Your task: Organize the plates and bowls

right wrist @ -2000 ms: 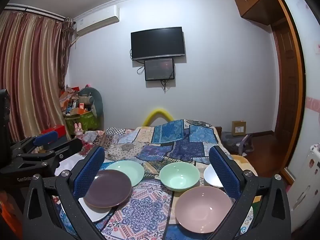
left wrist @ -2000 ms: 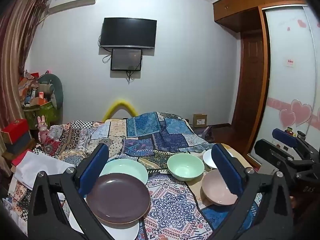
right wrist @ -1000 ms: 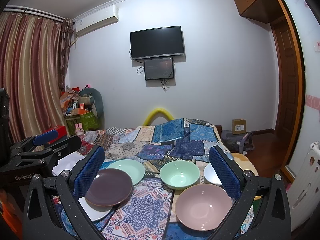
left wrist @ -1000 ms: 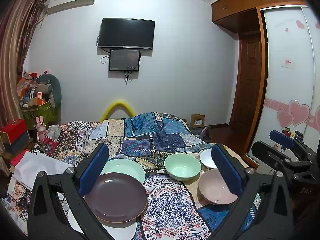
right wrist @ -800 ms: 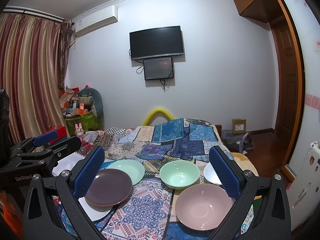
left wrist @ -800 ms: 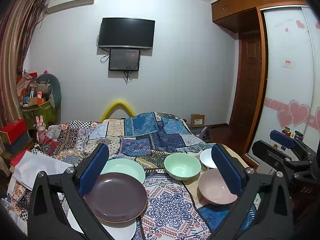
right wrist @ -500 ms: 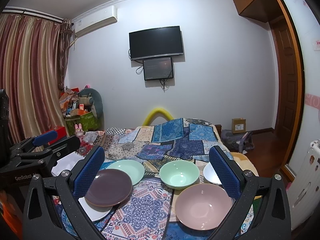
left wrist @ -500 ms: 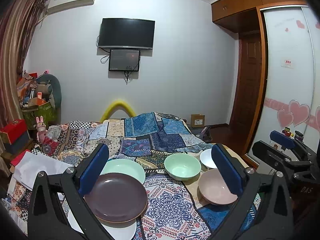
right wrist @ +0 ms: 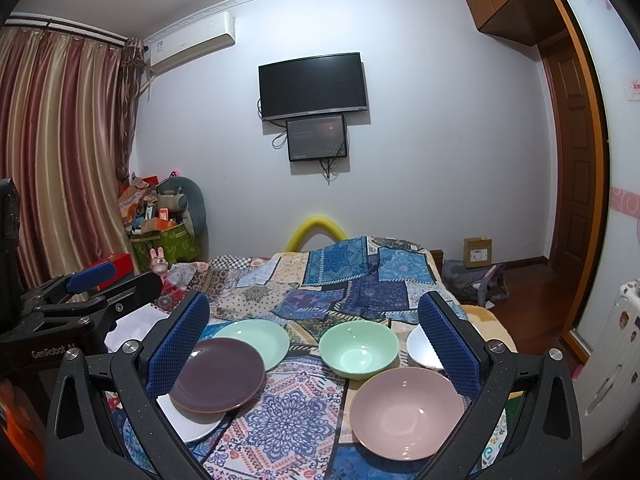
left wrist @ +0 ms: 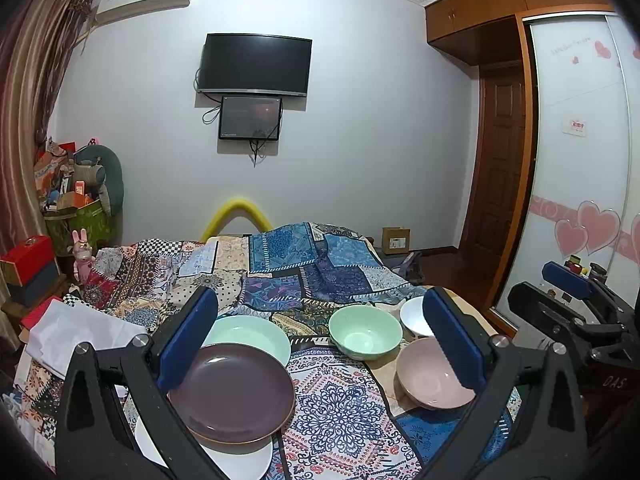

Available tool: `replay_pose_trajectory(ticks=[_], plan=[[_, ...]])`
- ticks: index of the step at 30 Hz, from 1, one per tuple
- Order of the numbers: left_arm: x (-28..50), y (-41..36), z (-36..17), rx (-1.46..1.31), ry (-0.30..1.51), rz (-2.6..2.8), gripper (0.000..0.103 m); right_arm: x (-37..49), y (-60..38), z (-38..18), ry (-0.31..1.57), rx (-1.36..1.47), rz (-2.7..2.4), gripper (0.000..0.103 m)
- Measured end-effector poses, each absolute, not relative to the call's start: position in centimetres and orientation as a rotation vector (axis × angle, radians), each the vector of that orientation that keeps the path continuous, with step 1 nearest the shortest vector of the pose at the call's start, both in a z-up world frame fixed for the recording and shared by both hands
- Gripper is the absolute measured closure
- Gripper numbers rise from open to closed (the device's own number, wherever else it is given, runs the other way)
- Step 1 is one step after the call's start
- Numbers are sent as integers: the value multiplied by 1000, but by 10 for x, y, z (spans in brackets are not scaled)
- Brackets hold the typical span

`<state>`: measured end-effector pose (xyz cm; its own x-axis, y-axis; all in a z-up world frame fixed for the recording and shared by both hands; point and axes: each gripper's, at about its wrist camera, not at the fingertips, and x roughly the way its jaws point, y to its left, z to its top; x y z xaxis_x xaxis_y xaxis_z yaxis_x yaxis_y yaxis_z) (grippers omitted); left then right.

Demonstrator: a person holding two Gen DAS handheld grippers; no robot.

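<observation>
On a patchwork-covered bed lie a purple plate (left wrist: 234, 392) (right wrist: 218, 374) stacked on a white plate (left wrist: 244, 460) (right wrist: 188, 420), with a pale green plate (left wrist: 250, 338) (right wrist: 254, 340) behind. To the right stand a green bowl (left wrist: 364, 336) (right wrist: 358, 350), a pink bowl (left wrist: 430, 376) (right wrist: 406, 412) and a white bowl (left wrist: 414, 316) (right wrist: 422, 346). My left gripper (left wrist: 320, 344) hovers open above the dishes. My right gripper (right wrist: 314, 346) is open too, holding nothing. Each gripper shows at the edge of the other's view.
A folded white cloth (left wrist: 68, 332) lies at the bed's left. A cluttered green box (right wrist: 168, 240) and a red box (left wrist: 26, 256) stand by the curtain. A wardrobe (left wrist: 580, 160) lines the right side. A TV (right wrist: 312, 86) hangs on the far wall.
Both views have shifted only slightly; the dishes sit where they were and both grippers stay open.
</observation>
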<state>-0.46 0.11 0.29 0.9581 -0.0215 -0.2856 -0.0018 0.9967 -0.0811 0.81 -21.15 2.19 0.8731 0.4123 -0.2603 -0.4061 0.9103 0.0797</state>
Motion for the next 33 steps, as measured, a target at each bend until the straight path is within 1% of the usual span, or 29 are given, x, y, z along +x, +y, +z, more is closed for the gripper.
replay_pose_trajectory(ticks=[24, 33], plan=[[-4, 1, 1, -82, 293, -6, 0, 6, -210, 24, 276, 23, 432, 0], [0, 6, -6, -85, 325, 0, 0, 8, -204, 19, 293, 17, 440, 0]])
